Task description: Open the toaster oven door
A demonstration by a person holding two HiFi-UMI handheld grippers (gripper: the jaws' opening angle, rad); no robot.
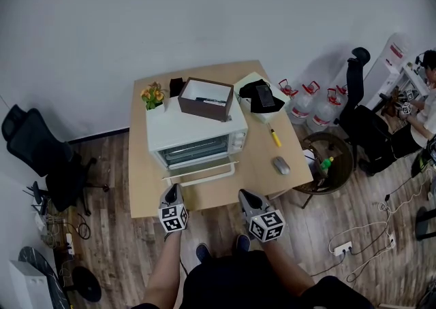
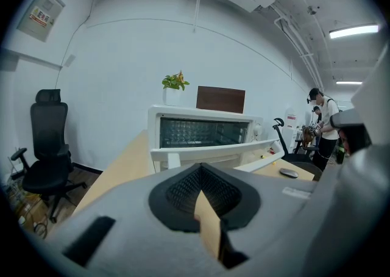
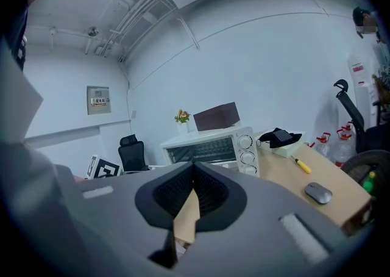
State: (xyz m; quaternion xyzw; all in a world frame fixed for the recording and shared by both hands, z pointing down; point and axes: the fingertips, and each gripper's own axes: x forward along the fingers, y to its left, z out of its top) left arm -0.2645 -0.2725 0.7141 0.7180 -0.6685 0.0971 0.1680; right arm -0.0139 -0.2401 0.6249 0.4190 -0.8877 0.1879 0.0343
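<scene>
Grippers sat nearest, at the front edge of the table (image 1: 146,192): left gripper (image 1: 173,190) and right gripper (image 1: 245,196), both with jaws pressed together on nothing. Just beyond, the white toaster oven (image 1: 197,139) stood mid-table, its door closed and its bar handle (image 1: 202,171) facing them. The door was probably rigid, hinged low and light to swing. The smooth bar looked the place to grip, near its middle, though it might slip. Nothing blocked the approach. A mouse (image 1: 281,165) and yellow screwdriver (image 1: 275,137) lay to the right. A brown box (image 1: 206,99) rested on top of the oven and might shift under a hard tug. A potted plant (image 1: 152,95) stood at the oven's far left.
</scene>
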